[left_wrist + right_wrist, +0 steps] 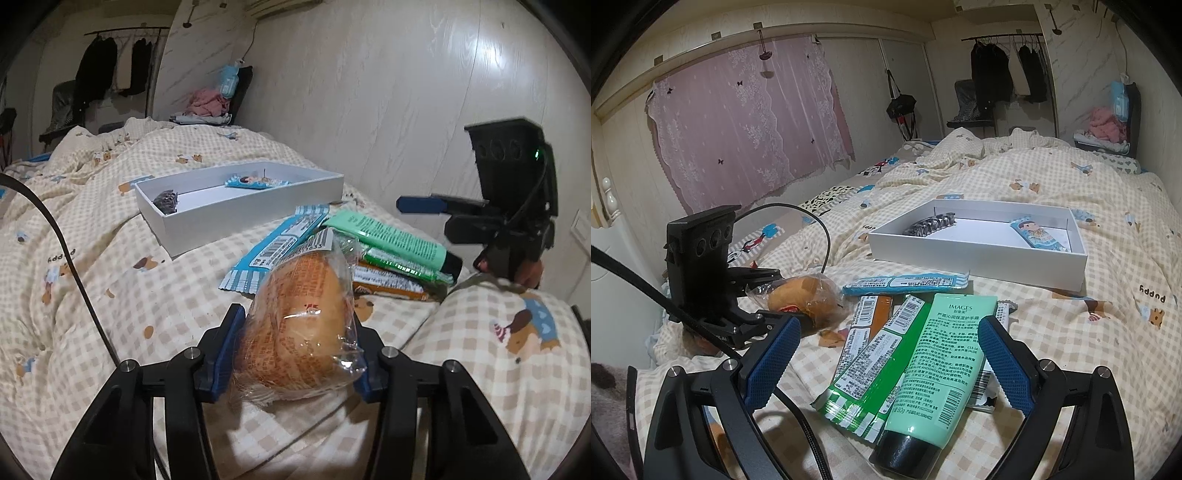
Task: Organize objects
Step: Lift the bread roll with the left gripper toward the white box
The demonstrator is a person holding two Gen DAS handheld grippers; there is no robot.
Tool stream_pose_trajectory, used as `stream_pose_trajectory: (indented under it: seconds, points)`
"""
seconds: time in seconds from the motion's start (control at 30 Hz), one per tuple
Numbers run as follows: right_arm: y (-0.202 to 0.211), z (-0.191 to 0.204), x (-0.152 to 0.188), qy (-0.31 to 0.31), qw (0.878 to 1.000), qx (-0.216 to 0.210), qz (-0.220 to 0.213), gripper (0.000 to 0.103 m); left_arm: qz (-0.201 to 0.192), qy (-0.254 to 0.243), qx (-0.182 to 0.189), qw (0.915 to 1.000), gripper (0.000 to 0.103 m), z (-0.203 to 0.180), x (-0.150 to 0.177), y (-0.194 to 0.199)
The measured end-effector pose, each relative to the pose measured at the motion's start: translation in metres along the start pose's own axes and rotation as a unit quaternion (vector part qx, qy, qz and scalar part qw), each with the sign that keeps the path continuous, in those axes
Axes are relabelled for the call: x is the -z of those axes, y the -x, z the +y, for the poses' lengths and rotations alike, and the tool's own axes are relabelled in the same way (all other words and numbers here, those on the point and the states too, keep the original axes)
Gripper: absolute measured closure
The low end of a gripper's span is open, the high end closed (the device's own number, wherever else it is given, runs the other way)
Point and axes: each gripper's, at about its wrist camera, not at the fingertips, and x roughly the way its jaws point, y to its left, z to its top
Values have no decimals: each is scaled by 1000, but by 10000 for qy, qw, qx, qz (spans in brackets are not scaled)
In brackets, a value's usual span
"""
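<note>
My left gripper is shut on a bun in clear wrapping, just above the checked quilt; the bun also shows in the right wrist view. My right gripper is open, its fingers either side of a green hand-cream tube that lies on a pile of flat snack packets. A blue striped packet lies behind them. A white shallow box holds a dark hair claw and a small blue packet.
Everything lies on a rumpled checked quilt over a bed. The wood-panel wall runs along the right of the left wrist view. A black cable loops near the left gripper. Clothes hang on a rack beyond the bed.
</note>
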Motion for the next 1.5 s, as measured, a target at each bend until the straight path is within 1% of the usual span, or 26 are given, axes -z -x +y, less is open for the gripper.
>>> stream_pose_trajectory:
  seconds: [0.03,0.07,0.1,0.13,0.2,0.23,0.33,0.4,0.47,0.53,0.57,0.67,0.9,1.03,1.13,1.23,1.37,1.43,1.5]
  points:
    - [0,0,0,2,10000,1,0,5,-25,59,201,9998,47,3,1,1]
    - [0,0,0,2,10000,2,-1,5,-79,157,524,9985,47,7,1,3]
    - [0,-1,0,1,10000,2,-1,5,-137,250,676,9973,47,10,2,5]
    - [0,-1,0,2,10000,2,1,5,-202,348,713,9966,47,13,1,6]
    - [0,-1,0,1,10000,2,0,5,-349,507,560,9965,47,17,1,8]
    - [0,-1,0,0,10000,2,-1,5,-408,591,545,9959,47,20,1,8]
    - [0,0,0,2,10000,1,2,5,-478,799,591,9939,47,28,1,8]
    - [0,-1,0,0,10000,-1,1,5,-600,893,640,9921,47,29,2,8]
    - [0,-1,0,-3,10000,-5,1,5,-557,956,767,9909,48,30,2,5]
    - [0,-1,-1,-3,10000,-4,2,5,-422,1022,636,9918,48,31,0,1]
    - [0,-1,-1,-3,10000,-3,2,5,-350,1041,629,9920,48,31,0,-1]
    - [0,0,-1,-2,10000,-4,2,5,-188,1066,779,9911,48,31,1,-6]
    - [0,0,-1,-6,10000,-5,5,5,-35,878,601,9943,48,23,3,-11]
    - [0,0,-1,-5,10000,-6,4,5,-78,855,605,9945,50,23,4,-10]
    - [0,0,-1,-8,10000,-7,2,5,-119,797,532,9953,50,20,3,-7]
    - [0,0,-1,-17,10000,-18,4,5,-272,796,350,9958,50,16,-2,2]
    - [0,-1,1,-38,10000,-34,-1,5,-789,970,327,9916,51,11,-17,32]
    - [0,-2,1,-43,10000,-40,1,5,-1026,950,215,9899,51,4,-24,46]
    - [0,-2,1,-52,10000,-41,4,5,-1318,813,70,9879,51,-7,-29,61]
